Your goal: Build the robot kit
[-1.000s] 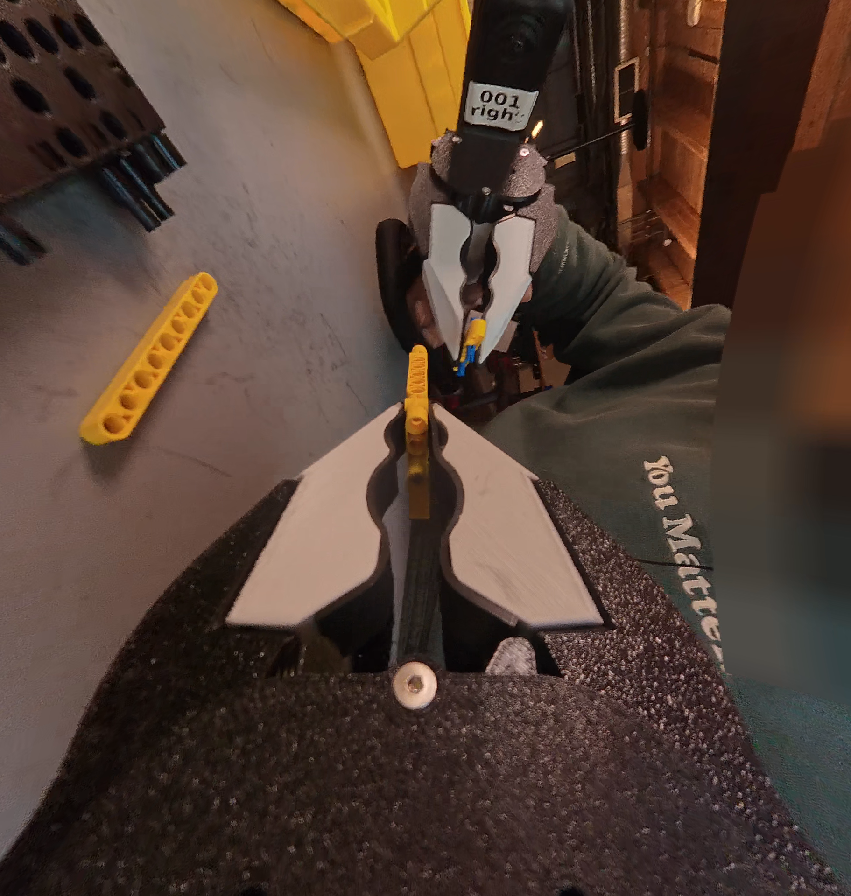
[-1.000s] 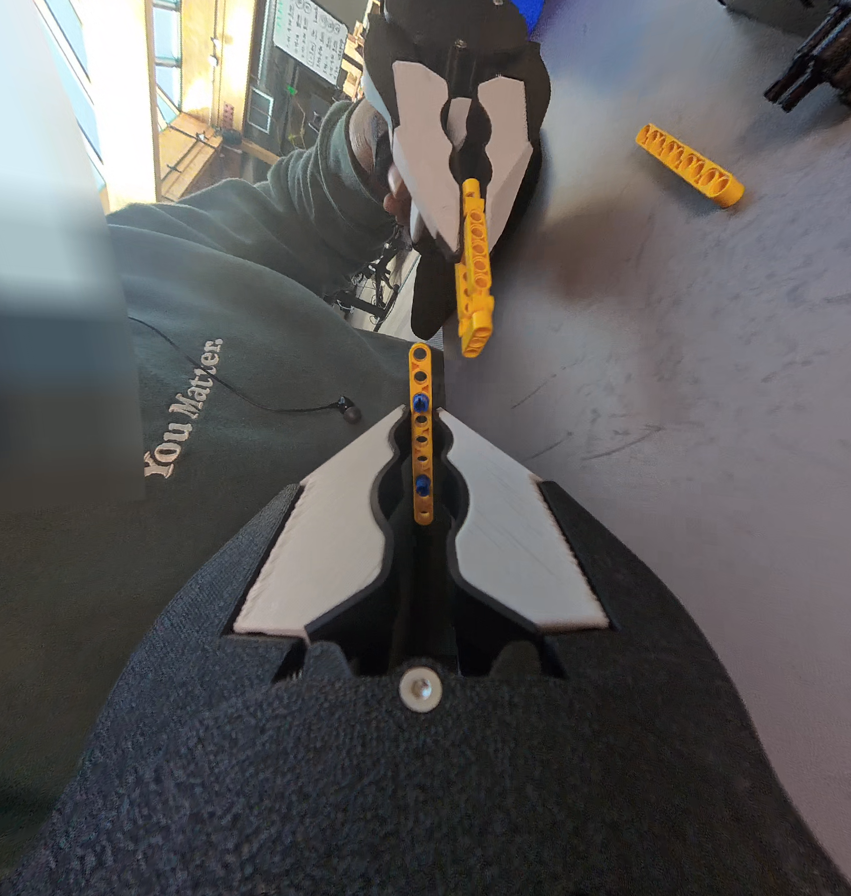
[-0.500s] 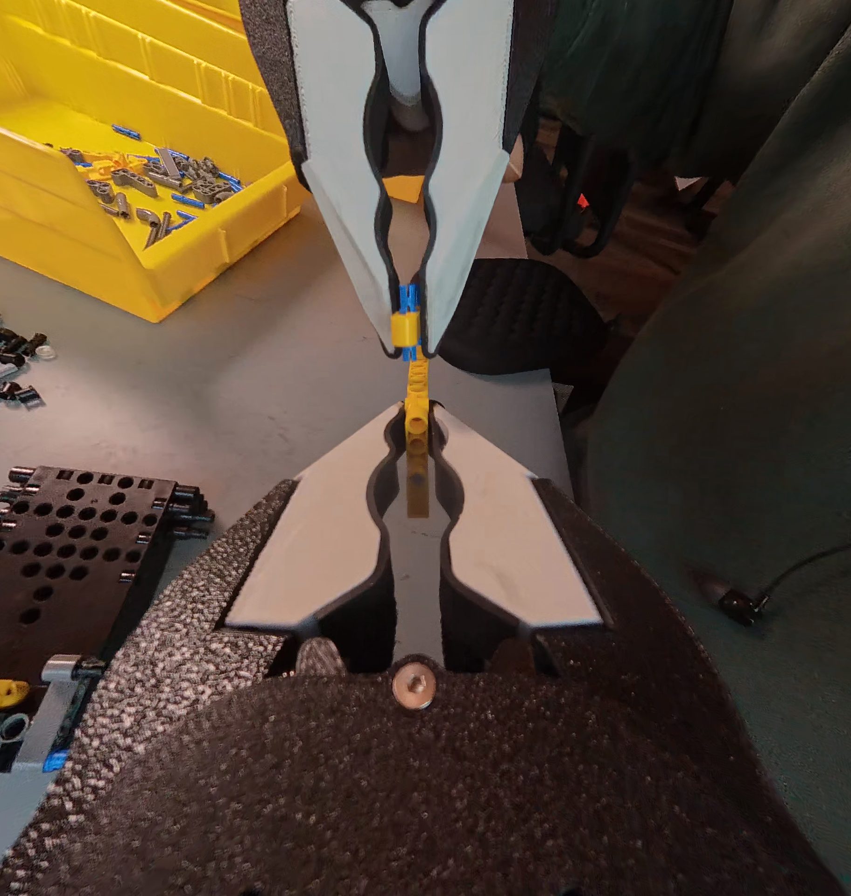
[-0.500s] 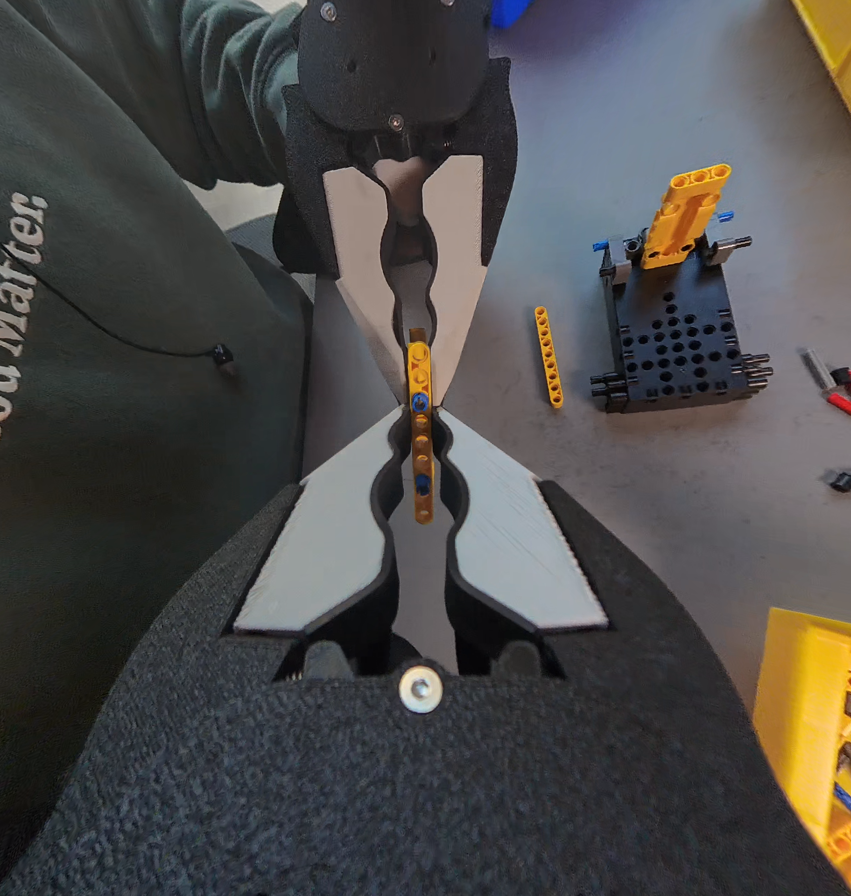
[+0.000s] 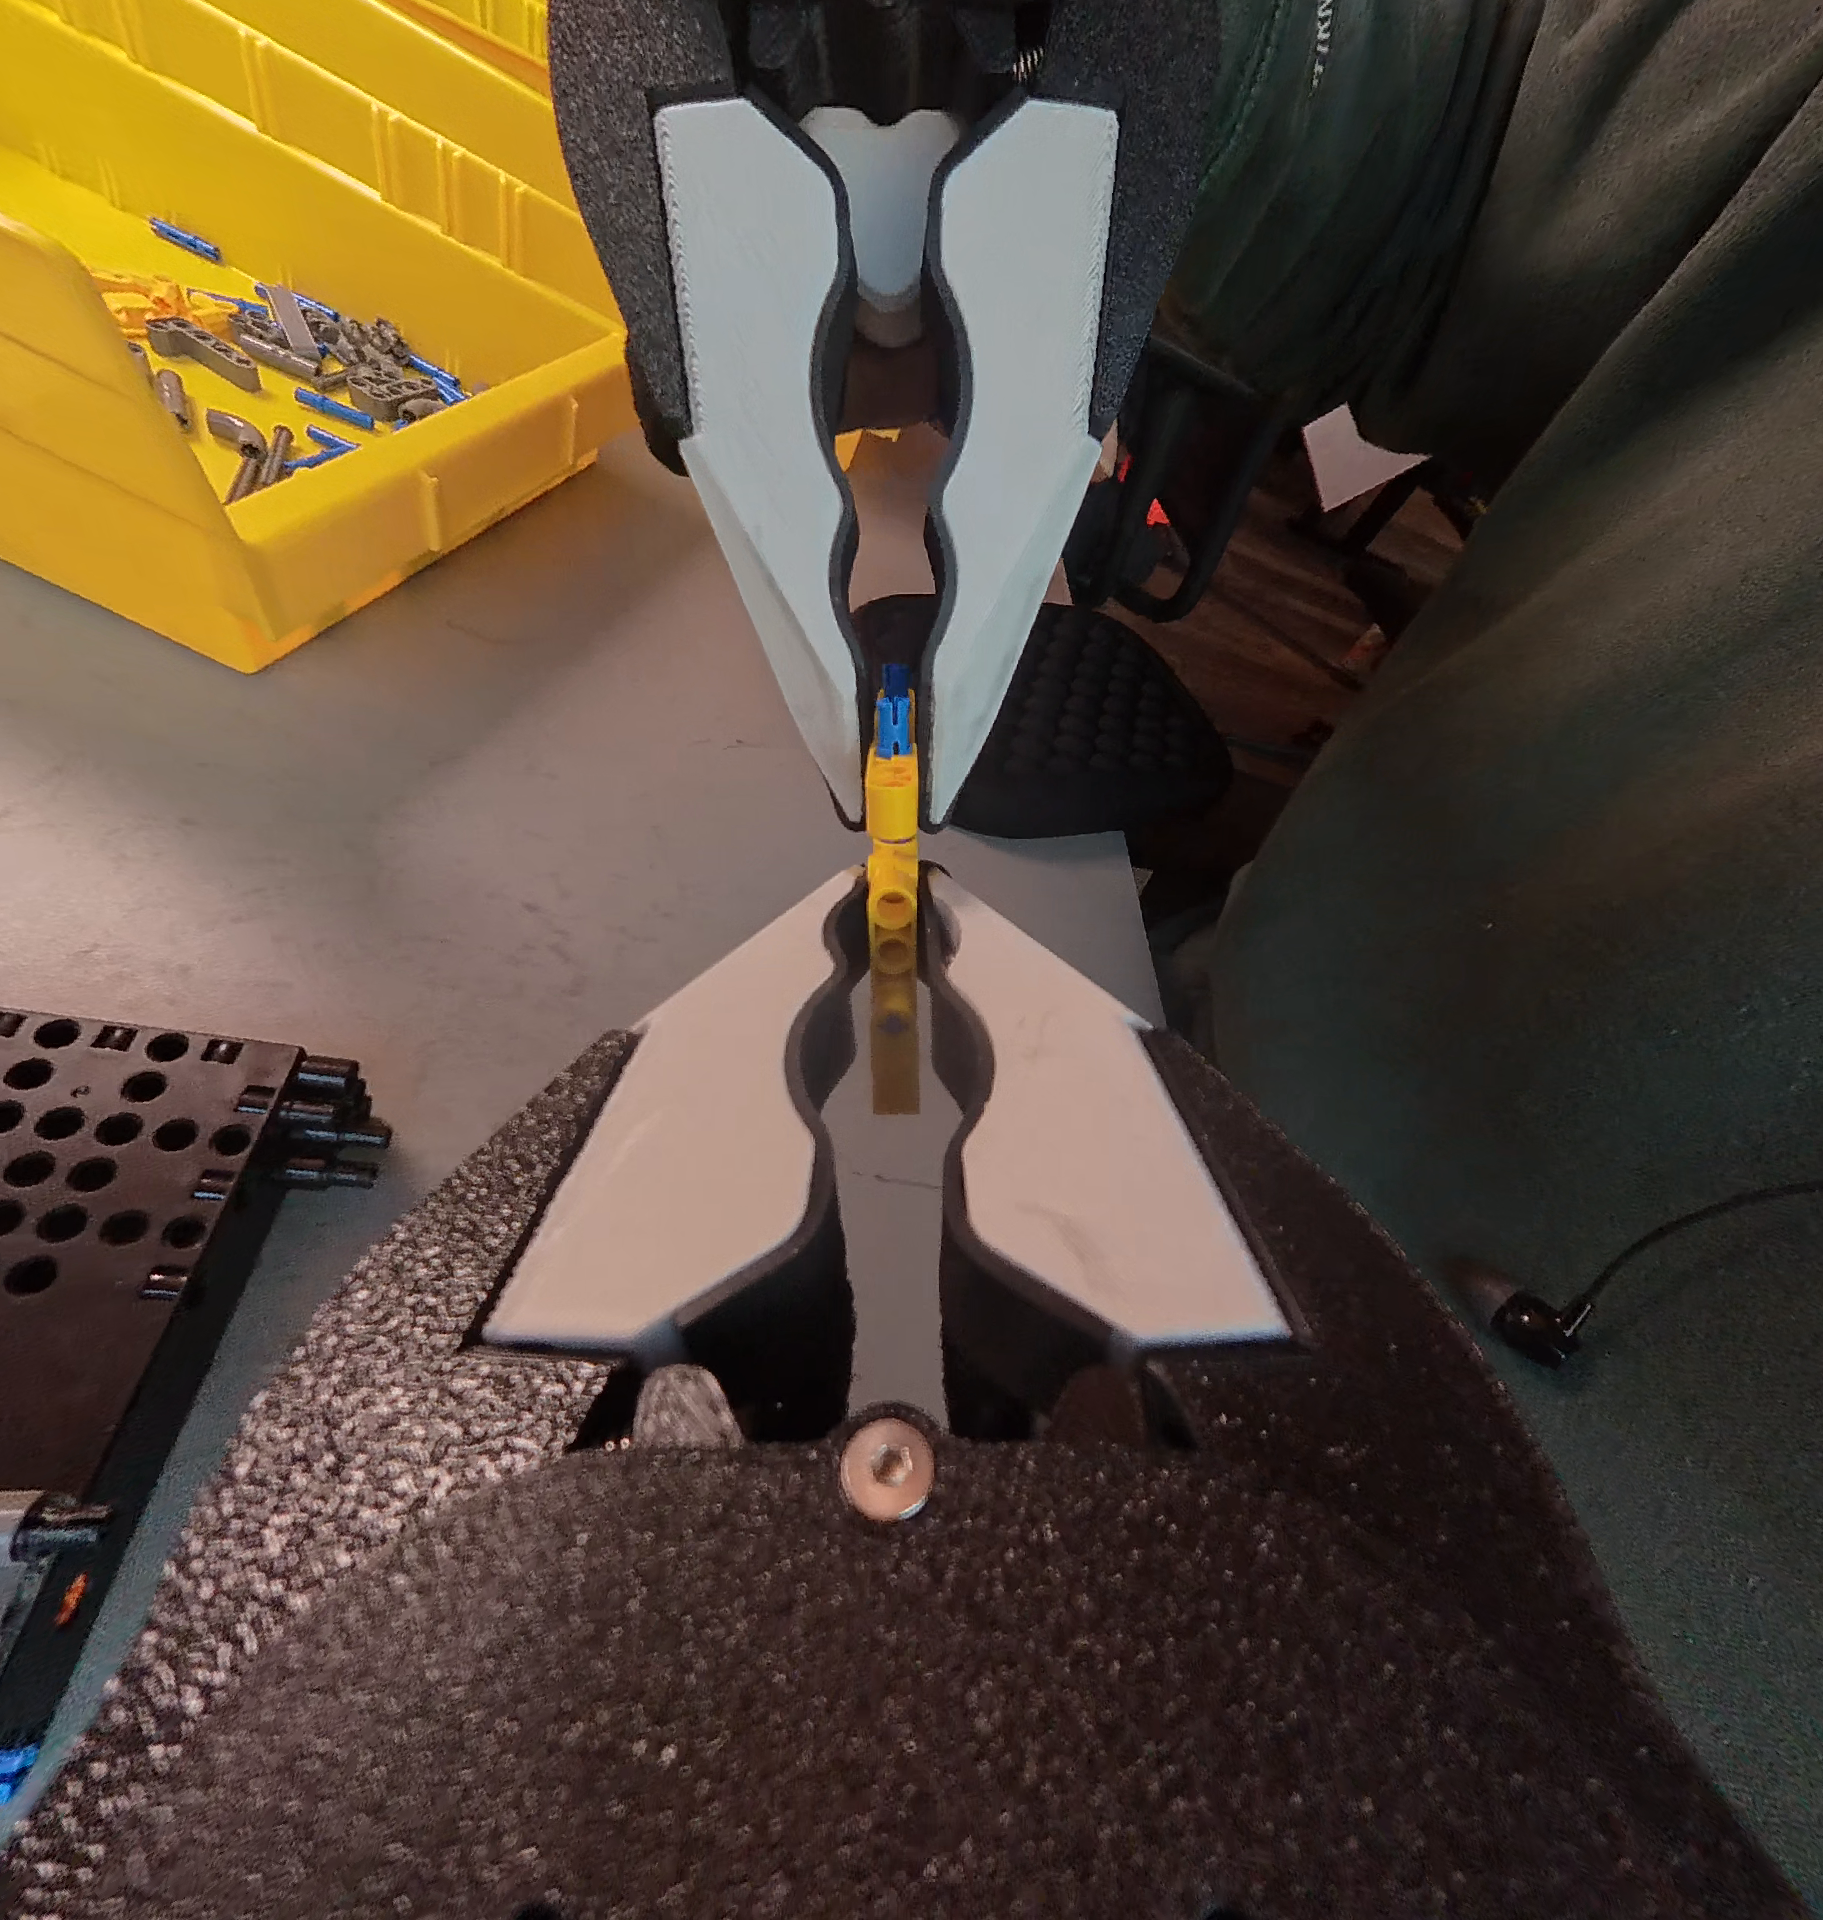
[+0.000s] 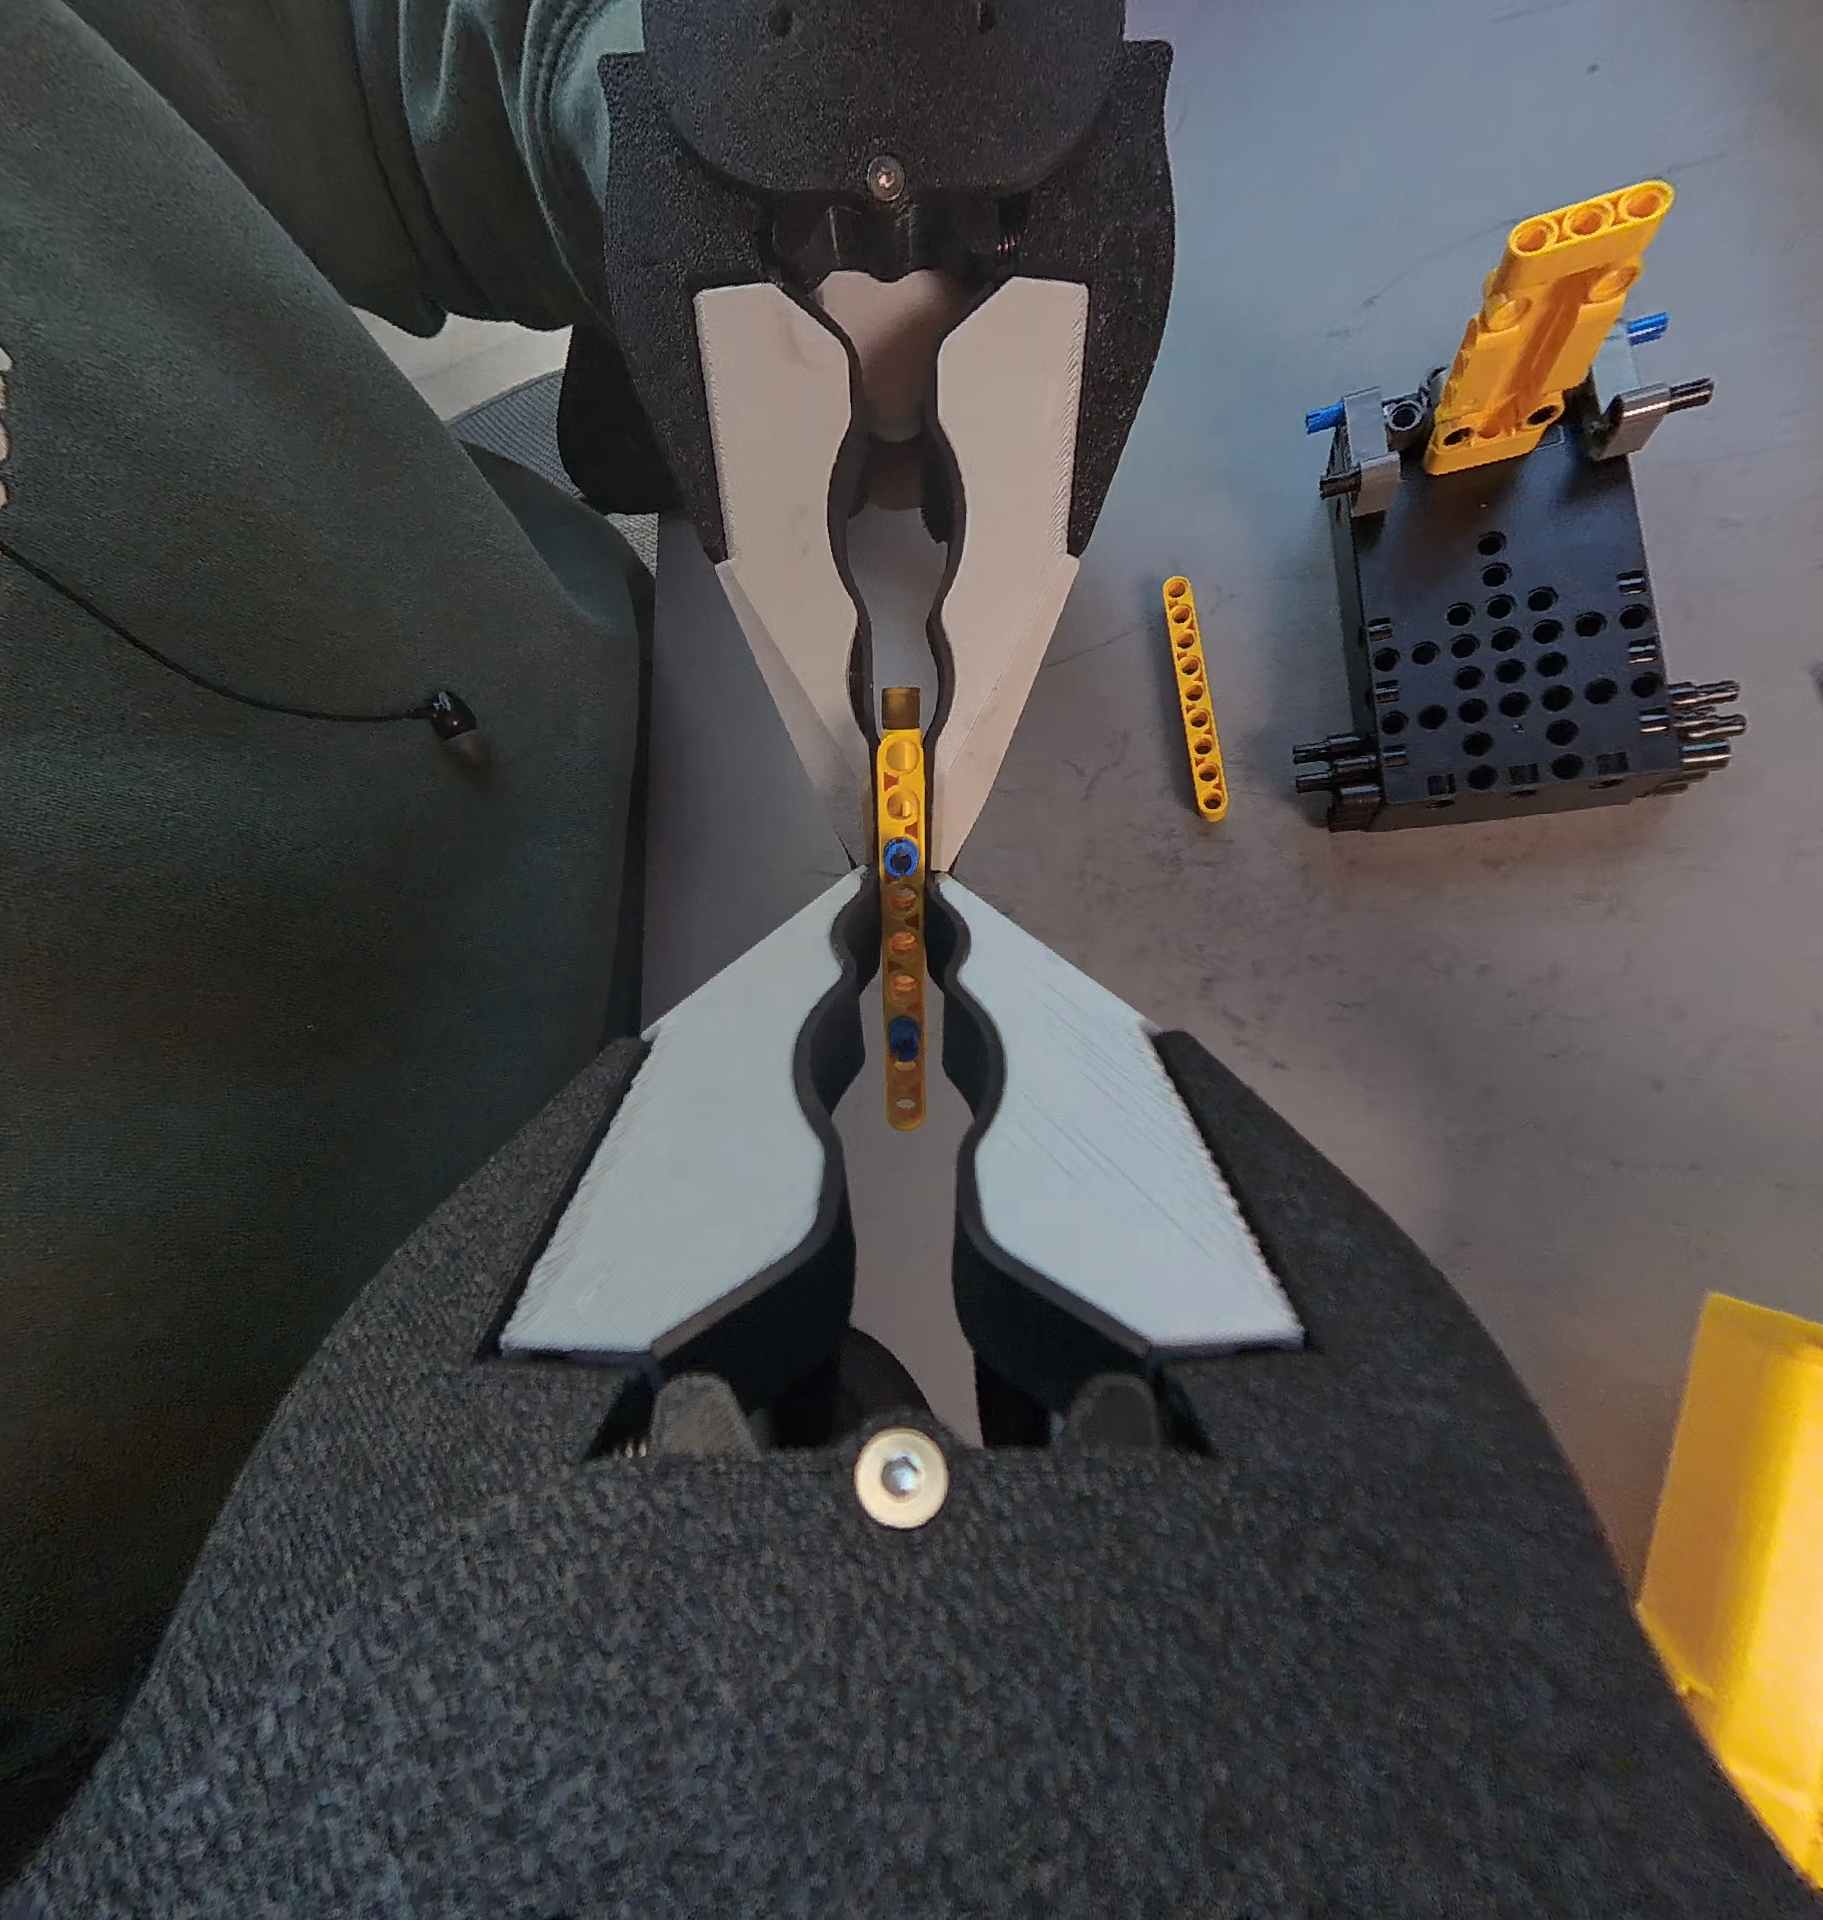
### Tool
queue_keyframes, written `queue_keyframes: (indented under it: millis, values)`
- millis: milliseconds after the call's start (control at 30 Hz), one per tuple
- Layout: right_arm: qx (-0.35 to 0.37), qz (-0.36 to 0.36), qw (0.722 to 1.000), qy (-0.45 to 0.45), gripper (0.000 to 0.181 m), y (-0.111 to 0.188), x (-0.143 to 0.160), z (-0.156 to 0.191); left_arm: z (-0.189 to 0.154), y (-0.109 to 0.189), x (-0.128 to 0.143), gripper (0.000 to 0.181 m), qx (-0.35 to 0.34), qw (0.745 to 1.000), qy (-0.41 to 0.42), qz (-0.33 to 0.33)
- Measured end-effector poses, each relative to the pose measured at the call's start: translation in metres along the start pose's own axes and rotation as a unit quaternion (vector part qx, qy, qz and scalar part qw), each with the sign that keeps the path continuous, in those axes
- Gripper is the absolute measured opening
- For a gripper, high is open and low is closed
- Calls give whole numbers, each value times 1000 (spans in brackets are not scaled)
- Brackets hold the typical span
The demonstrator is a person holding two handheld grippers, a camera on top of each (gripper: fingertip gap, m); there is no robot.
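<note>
Left gripper (image 5: 894,883) clamped on yellow beam (image 5: 894,914); right gripper (image 6: 902,883) clamped on pinned yellow beam (image 6: 904,977). Tips meeting, beam ends touching above grey surface (image 6: 1406,1039). Black plate (image 6: 1509,644) well apart.

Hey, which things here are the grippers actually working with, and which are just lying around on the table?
In the grippers:
left gripper, shut on plain yellow beam
right gripper, shut on yellow beam with blue pins

Lying about:
loose yellow beam
black holed plate, yellow piece standing on it
yellow bin of small parts
</note>
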State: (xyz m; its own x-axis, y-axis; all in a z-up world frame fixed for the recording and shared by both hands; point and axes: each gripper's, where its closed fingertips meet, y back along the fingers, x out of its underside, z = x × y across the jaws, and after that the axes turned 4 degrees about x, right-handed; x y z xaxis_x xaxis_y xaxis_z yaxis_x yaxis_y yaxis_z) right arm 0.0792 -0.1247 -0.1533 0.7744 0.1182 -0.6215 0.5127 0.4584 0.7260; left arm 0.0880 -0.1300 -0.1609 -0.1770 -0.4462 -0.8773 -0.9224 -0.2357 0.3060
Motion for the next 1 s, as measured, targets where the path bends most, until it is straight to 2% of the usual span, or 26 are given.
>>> queue_keyframes:
  millis: [233,600,1000]
  values:
    - [-23,-12,999,-26,7,0,1,3,-3,-1,-3,5,18,999,28,-31]
    - [-17,-2,999,-33,7,6,-1,5,-5,0,-11,5,-9,999,-15,-39]
    - [5,85,996,18,7,-1,16,6,-5,-9,0,4,-37,998,-55,11]
